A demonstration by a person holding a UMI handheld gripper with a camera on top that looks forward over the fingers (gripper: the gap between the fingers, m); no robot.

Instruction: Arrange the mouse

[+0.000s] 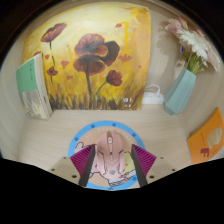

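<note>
A pale pink-beige mouse (113, 146) lies between my fingers, over a round mouse pad with a blue rim (79, 149) and a cartoon print. My gripper (112, 152) is shut on the mouse: both magenta pads press against its sides, with no gap showing. The left finger (88, 162) and the right finger (142, 162) flank the mouse's body. The mouse's rear end is hidden below the fingers. I cannot tell whether it rests on the pad or is held just above it.
A large flower painting (90, 55) covers the back wall. A teal book (33, 88) leans at the left. A teal vase with flowers (182, 90) stands at the right, with a small white object (152, 96) beside it. An orange card (207, 136) lies at the far right.
</note>
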